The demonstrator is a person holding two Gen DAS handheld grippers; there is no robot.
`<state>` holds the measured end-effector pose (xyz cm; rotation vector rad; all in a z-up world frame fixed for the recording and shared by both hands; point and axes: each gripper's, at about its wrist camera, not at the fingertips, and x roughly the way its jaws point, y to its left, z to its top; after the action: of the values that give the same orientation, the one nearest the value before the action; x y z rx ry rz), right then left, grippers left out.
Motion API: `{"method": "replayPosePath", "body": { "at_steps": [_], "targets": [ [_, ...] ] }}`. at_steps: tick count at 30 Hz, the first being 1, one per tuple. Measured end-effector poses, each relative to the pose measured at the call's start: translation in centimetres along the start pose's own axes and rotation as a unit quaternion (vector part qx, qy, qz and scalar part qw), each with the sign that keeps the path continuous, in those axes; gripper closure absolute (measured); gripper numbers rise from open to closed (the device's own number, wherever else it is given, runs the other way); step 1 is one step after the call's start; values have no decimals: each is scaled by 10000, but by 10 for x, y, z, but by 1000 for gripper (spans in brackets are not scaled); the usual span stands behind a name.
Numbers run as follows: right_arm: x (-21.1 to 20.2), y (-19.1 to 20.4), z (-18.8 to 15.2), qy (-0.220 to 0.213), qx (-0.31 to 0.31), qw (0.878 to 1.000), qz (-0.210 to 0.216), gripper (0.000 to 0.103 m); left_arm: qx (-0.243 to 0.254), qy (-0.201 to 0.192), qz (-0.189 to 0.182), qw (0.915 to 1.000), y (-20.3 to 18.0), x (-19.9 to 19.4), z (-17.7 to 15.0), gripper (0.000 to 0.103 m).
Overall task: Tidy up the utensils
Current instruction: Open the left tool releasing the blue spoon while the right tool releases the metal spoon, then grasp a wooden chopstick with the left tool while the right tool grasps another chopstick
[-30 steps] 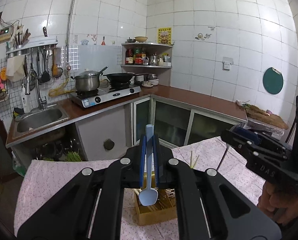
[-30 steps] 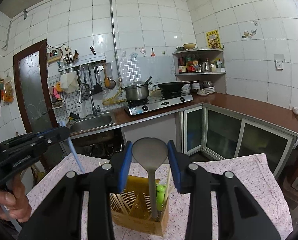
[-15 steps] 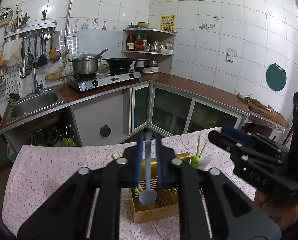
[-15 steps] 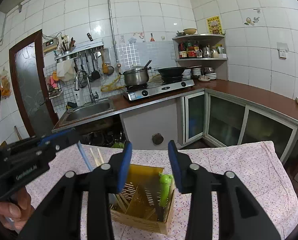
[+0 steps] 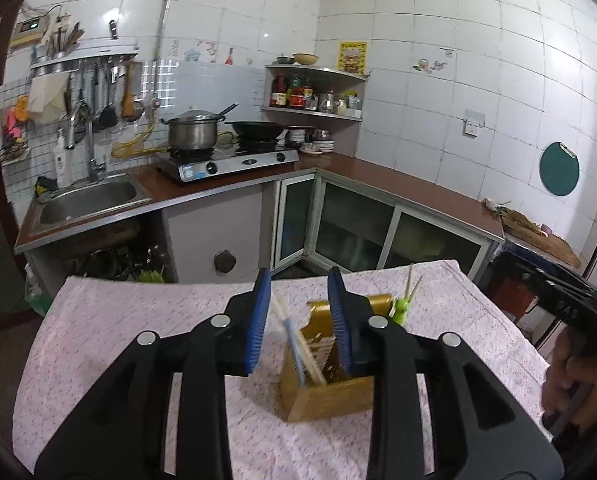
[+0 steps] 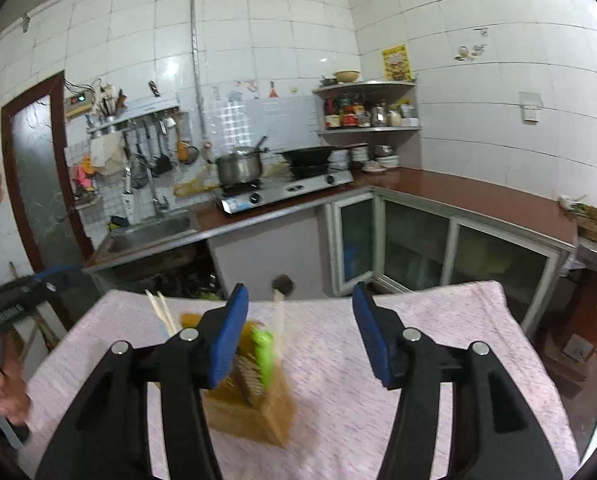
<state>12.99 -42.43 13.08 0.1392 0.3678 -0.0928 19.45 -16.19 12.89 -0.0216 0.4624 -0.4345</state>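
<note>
A yellow-brown utensil holder [image 5: 326,396] stands on the pink-clothed table [image 5: 98,320]. A light blue spoon [image 5: 294,344] leans inside it, free of the pads. My left gripper [image 5: 298,320] hovers just above the holder, its jaws opening. A green-handled utensil [image 5: 402,306] and chopsticks [image 5: 412,284] stick up at the holder's far side. In the right wrist view the holder [image 6: 250,412] is blurred, low and left of my right gripper [image 6: 302,332], whose jaws are opening with nothing pressed between them. The green handle [image 6: 263,352] and a pale stick [image 6: 278,320] rise from it.
A hand [image 5: 566,376] holds the right gripper [image 5: 558,300] at the right edge. The left gripper [image 6: 18,304] shows at the far left. Behind the table run a counter with a sink [image 5: 86,200], a stove [image 5: 226,160] and glass-door cabinets [image 5: 358,224].
The left jaws let go of the blue spoon, which now leans in the holder. The right jaws released the ladle and spread wider. Both grippers sank toward the table.
</note>
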Motion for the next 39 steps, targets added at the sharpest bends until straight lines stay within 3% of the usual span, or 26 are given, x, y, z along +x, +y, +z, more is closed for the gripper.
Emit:
{"method": "replayPosePath", "body": {
  "at_steps": [8,13,19,24,28,39],
  "targets": [
    [-30,-64,-70,582,284,9965,-534,49,-109,264,118,9995,6,-23,-58,70],
    [-34,-85,-131,1206,390,9895,-697,49,-164,792,10,9967,-5,-14,-114,70],
    [-19,-86,-176,1770,309,9813,-686,49,-120,1375,-232,9902,-37,10,-165,70],
    [5,-74,-193,2136,86,9754,-537,50,-35,1733,-400,9840,-67,36,-187,70],
    [23,-69,-205,2435,-20,9685,-526,58,-18,2054,-532,9772,-84,62,-199,70],
    [51,-64,-222,2790,-271,9583,-552,72,67,2564,-390,9658,-104,114,-216,70]
  ]
}}
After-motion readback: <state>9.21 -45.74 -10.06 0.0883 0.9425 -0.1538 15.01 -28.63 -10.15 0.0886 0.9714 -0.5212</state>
